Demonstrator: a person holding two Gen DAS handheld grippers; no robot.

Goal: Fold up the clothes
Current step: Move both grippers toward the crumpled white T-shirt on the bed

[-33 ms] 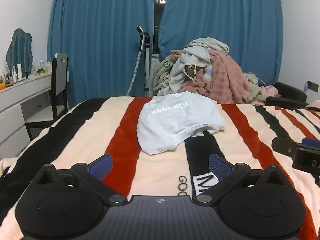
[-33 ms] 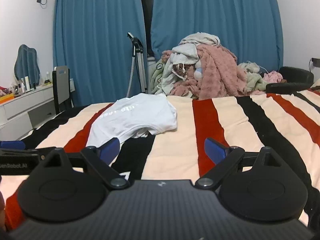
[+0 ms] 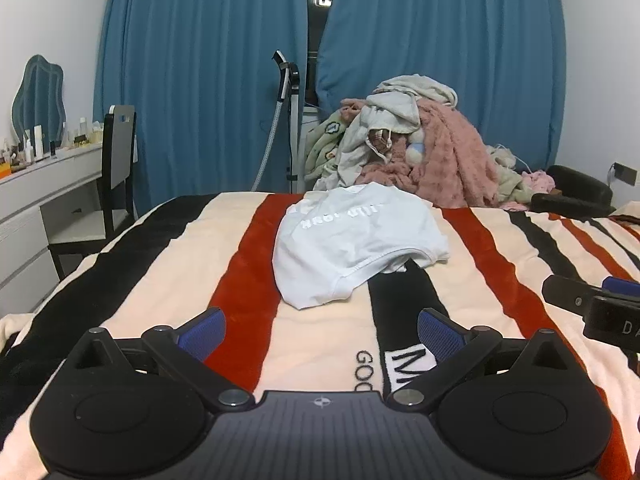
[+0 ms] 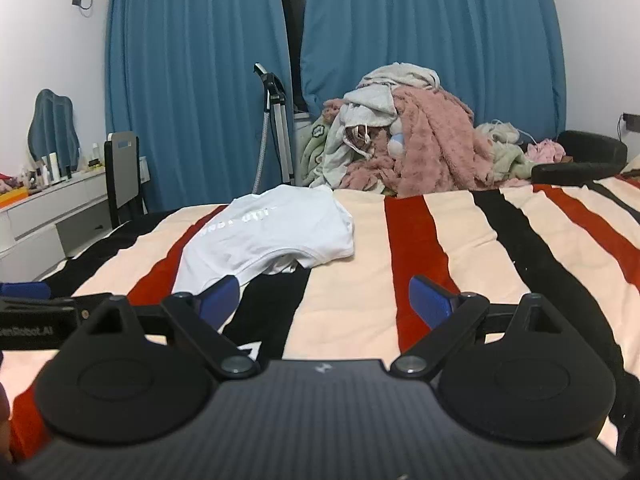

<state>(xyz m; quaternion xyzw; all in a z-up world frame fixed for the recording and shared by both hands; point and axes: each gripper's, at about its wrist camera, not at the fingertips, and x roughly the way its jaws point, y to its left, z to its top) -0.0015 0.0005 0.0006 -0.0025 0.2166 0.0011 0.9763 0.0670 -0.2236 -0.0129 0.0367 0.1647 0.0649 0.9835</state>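
A white T-shirt (image 3: pixel 352 240) with white lettering lies crumpled on the striped bed blanket (image 3: pixel 248 280), ahead of both grippers; it also shows in the right wrist view (image 4: pixel 272 236). My left gripper (image 3: pixel 320 334) is open and empty, low over the blanket, short of the shirt's near hem. My right gripper (image 4: pixel 324 300) is open and empty; its left fingertip (image 4: pixel 220 296) lines up with the shirt's near edge, contact unclear. Each gripper shows at the edge of the other's view, the right one (image 3: pixel 592 304) and the left one (image 4: pixel 40 312).
A heap of clothes and a pink blanket (image 3: pixel 416 148) is piled at the bed's far end. A garment steamer (image 3: pixel 288 120) stands before blue curtains. A chair (image 3: pixel 116 168) and a dresser (image 3: pixel 40 184) stand at the left. A black seat (image 3: pixel 576 196) is at far right.
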